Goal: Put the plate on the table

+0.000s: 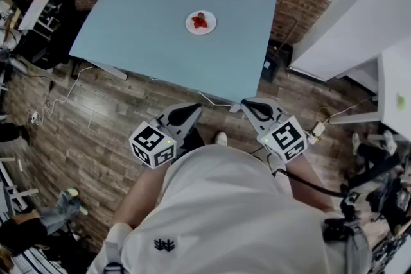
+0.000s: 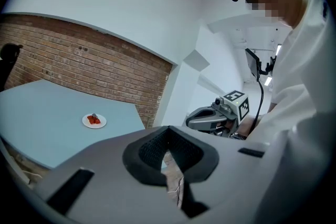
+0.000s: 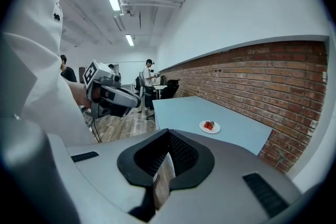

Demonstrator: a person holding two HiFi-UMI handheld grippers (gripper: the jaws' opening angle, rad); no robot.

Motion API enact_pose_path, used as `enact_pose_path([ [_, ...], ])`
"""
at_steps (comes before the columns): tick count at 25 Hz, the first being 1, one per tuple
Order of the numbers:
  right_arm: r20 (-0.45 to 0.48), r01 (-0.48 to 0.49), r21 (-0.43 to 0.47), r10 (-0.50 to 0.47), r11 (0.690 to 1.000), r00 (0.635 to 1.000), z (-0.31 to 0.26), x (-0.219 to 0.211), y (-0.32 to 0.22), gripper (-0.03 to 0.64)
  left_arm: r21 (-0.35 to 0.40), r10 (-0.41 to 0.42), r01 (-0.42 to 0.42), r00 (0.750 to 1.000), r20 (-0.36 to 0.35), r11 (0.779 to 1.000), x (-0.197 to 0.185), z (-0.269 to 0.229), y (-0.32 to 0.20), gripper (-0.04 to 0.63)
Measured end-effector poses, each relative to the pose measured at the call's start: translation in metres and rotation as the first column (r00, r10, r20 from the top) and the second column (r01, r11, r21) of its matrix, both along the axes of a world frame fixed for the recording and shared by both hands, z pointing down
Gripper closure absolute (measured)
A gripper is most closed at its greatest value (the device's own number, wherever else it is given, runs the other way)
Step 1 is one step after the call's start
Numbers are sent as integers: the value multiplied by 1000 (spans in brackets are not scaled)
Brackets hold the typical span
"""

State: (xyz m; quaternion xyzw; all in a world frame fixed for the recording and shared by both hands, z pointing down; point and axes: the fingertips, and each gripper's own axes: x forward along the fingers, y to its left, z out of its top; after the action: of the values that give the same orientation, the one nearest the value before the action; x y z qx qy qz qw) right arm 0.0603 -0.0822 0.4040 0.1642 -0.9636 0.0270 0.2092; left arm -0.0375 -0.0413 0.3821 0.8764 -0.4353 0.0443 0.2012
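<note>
Blue table [image 1: 141, 29] carries plate [image 1: 201, 22]; left hand-held gripper [image 1: 191, 109], right hand-held gripper [image 1: 248, 104] clenched empty, side by side at waist.

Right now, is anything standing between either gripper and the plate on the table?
Nothing visible does. The plate, holding red food, sits alone on the blue table, with bare tabletop toward the near edge. The left gripper and right gripper hang short of that edge, jaws shut and empty.

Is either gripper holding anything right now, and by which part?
Nothing is held. The left gripper and right gripper both have jaws shut on nothing; the plate sits on the table, apart from both.
</note>
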Motion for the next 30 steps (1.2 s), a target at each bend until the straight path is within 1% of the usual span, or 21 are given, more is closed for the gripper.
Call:
enact_pose_path([
  [6, -6, 19, -5, -19, 1000, 1000, 5, -2, 6, 607, -11, -18, 18, 999, -27, 1000, 0, 6, 3, 594],
  [14, -14, 47, 11, -47, 999, 999, 5, -7, 4, 607, -15, -29, 29, 1000, 5, 999, -3, 10, -1, 594],
  [18, -17, 45, 3, -45, 999, 999, 8, -8, 5, 607, -28, -18, 18, 1000, 9, 999, -3, 12, -1, 595],
  [24, -15, 32, 5, -32, 999, 999, 4, -11, 2, 607, -19, -13, 14, 1000, 12, 1000, -6, 8, -6, 594],
  [30, -15, 41, 2, -41, 999, 999, 4, -24, 0, 607, -19, -37, 37, 999, 11, 999, -23, 10, -8, 594],
])
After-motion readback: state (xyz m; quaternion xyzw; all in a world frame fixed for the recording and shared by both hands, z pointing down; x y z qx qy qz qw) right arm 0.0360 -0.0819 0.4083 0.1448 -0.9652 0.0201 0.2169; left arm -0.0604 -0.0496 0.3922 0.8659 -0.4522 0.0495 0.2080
